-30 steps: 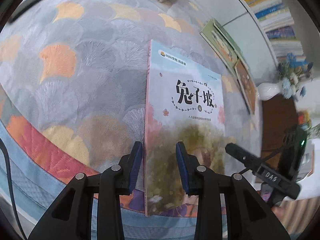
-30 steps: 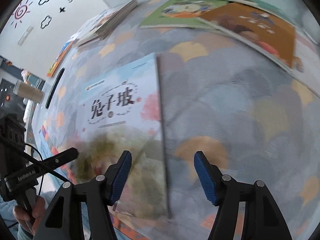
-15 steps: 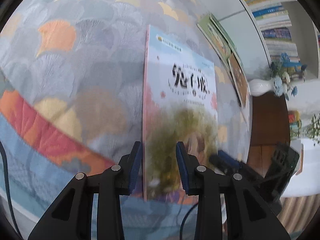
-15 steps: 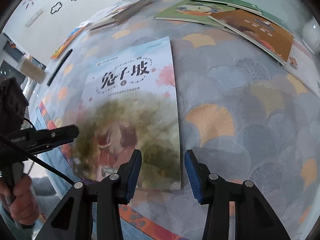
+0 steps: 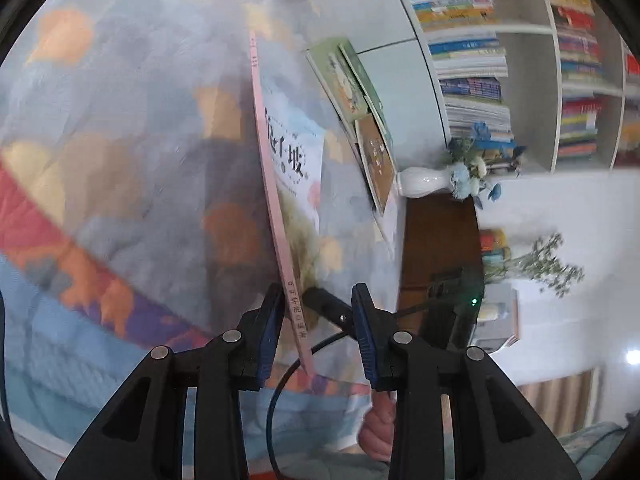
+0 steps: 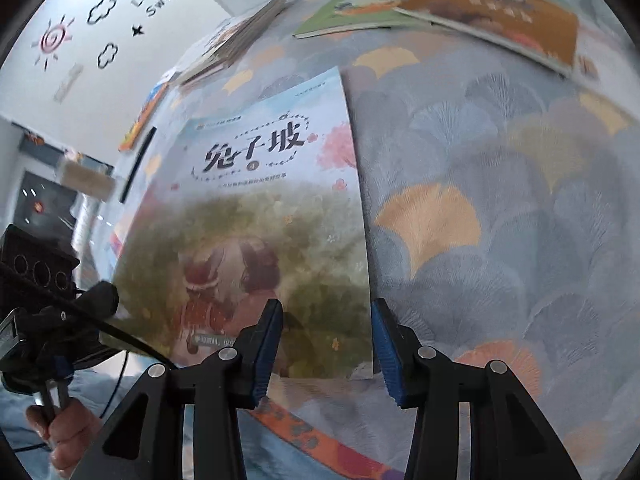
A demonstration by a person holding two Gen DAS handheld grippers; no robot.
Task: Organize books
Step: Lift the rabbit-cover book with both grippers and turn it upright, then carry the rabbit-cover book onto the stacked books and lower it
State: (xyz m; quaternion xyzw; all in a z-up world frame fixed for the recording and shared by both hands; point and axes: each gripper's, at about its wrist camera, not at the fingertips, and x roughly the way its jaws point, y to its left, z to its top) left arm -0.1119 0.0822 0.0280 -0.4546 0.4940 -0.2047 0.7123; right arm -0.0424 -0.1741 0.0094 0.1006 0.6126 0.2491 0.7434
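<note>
The book point(image 6: 260, 220), pale blue with black Chinese title and a green painted scene, is tipped up on its spine side above the ginkgo-pattern tablecloth point(image 6: 500, 200). In the left wrist view I see the book point(image 5: 298, 156) almost edge-on, with a shadow under its pink spine. My left gripper point(image 5: 318, 328) straddles the spine's near end. The spine runs close to the left pad and a wide gap is left to the other pad. My right gripper point(image 6: 326, 340) straddles the book's near right corner, one pad over the cover, the other just past the edge. Neither pair visibly pinches.
A green book point(image 6: 360, 12) and a brown book point(image 6: 500, 16) overlap at the far side. A stack of books point(image 6: 236, 40) lies far left. Beyond the table's end stand a white vase point(image 5: 424, 180) with blue flowers and a full bookshelf point(image 5: 500, 60). A hand point(image 6: 68, 440) grips the left handle.
The book lay flat a second ago; its spine side has now risen. The right jaws narrowed around the near right corner. The left view has swung toward the shelves.
</note>
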